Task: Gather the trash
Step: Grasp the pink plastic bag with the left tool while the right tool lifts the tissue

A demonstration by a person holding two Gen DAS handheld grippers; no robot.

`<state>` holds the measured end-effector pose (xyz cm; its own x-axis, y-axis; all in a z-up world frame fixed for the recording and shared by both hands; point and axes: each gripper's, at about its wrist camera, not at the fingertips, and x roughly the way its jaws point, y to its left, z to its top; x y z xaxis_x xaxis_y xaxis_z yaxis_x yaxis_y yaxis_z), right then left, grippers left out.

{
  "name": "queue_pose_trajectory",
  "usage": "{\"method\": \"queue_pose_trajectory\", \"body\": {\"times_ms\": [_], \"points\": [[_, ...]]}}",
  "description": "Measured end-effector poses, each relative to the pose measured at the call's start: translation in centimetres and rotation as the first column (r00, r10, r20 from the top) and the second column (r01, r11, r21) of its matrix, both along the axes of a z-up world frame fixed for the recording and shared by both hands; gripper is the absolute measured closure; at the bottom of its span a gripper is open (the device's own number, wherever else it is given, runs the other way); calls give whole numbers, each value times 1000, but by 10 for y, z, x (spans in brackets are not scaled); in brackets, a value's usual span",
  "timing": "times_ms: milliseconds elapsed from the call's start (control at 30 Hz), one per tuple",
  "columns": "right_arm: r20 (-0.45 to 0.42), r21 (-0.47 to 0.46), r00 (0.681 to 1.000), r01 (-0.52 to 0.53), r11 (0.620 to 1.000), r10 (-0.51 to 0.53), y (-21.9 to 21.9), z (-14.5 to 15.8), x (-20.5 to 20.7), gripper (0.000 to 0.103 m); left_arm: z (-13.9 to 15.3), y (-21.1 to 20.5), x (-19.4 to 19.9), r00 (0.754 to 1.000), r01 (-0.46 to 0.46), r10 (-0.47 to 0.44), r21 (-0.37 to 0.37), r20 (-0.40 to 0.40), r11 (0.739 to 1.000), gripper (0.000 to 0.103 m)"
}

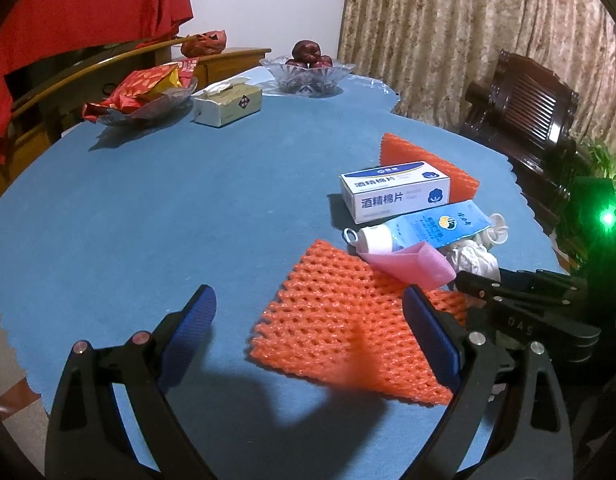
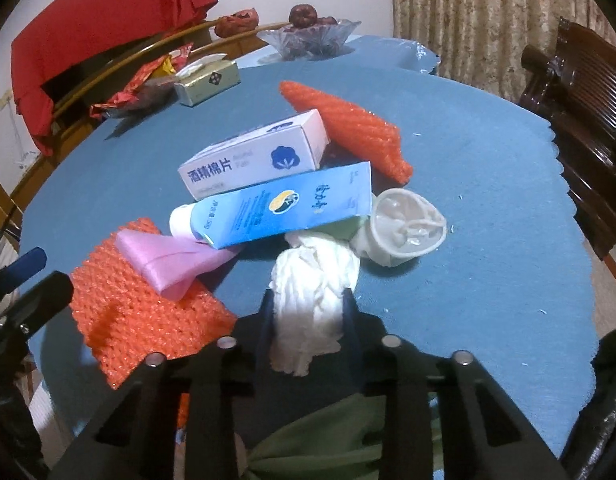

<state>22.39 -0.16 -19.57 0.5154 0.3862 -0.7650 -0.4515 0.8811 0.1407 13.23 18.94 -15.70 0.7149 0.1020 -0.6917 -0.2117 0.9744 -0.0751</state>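
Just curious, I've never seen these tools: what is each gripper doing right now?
Left gripper: open, holding nothing, above the orange foam net.
Right gripper: closed on the crumpled white tissue.

A: Surface? 
B: Round table under a blue cloth with a scalloped edge.

A: Far side? 
B: Glass fruit bowl, tissue box, glass dish of red snack packets.

A: Near side? 
B: Orange foam net flat, a second foam net behind the white carton. Blue tube, pink ribbon, crumpled tissue, white cup on its side, all clustered.
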Motion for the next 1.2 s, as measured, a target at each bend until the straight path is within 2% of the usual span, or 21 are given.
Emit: {"method": "queue_pose_trajectory", "body": {"times_ms": [333,567,633,967,1167,1200], "points": [[23,69,1000,-1,998,-1,-25,26,-23,77,1,-20,5,999,41,-41,-6,4,999,11],[52,69,998,40,997,-44,-56,38,-34,77,1,-45,17,996,88,-88,-9,7,996,12],[55,73,996,60,996,-64,-66,39,-35,77,1,-52,22,995,101,-101,-8,5,995,18],[54,75,992,110,991,-114,-96,36,-35,77,-12,-76,52,995,95,-95,26,-19,995,24],[61,71,991,117,991,-121,-102,36,-35,77,-20,-74,65,997,64,-62,28,-48,998,43],[60,70,991,117,991,-121,-103,36,-35,77,-20,-73,66,997,64,-63,19,-51,998,51]]}}
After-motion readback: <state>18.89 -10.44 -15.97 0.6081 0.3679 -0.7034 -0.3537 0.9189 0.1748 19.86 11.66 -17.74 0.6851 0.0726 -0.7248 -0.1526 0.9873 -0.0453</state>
